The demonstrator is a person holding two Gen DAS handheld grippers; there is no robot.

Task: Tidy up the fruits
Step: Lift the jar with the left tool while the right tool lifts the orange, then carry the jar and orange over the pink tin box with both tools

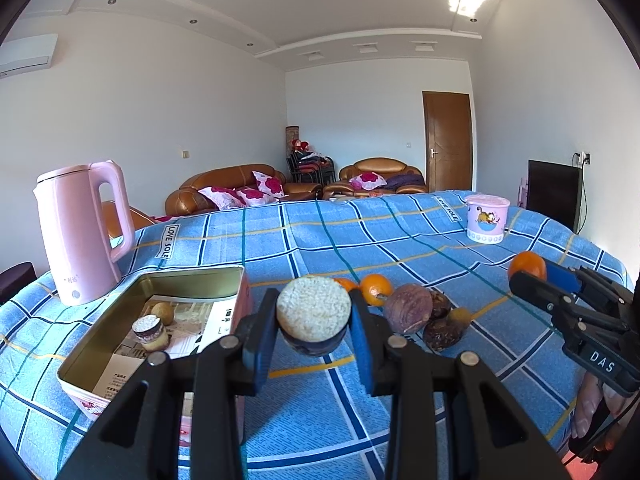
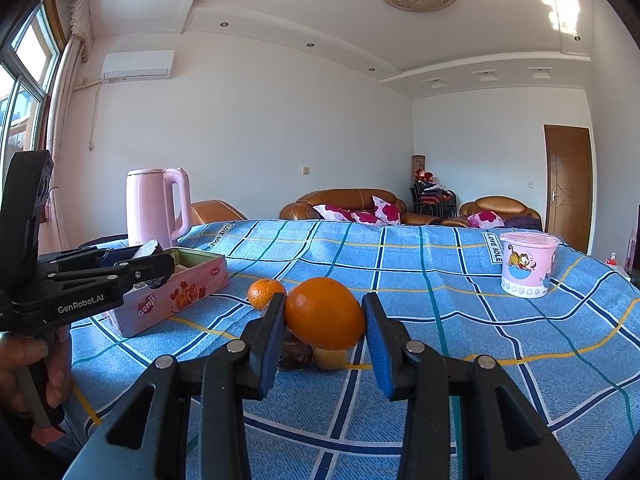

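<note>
Clearly, the left gripper [image 1: 312, 316] was clamped on a halved passion fruit [image 1: 313, 310], its pale cut face turned up, both pads pressing the rind. Just to its left stood the open pink tin [image 1: 224, 280], holding another passion fruit half [image 1: 149, 332]. Beyond its right finger lay a tangerine [image 1: 375, 289] and whole dark passion fruits [image 1: 409, 309] on the blue checked cloth [image 1: 400, 240]. The right gripper [image 2: 325, 320] was closed on an orange [image 2: 325, 312], lifted clear of the cloth; a pink kettle [image 2: 154, 204] stood far to its left.
</note>
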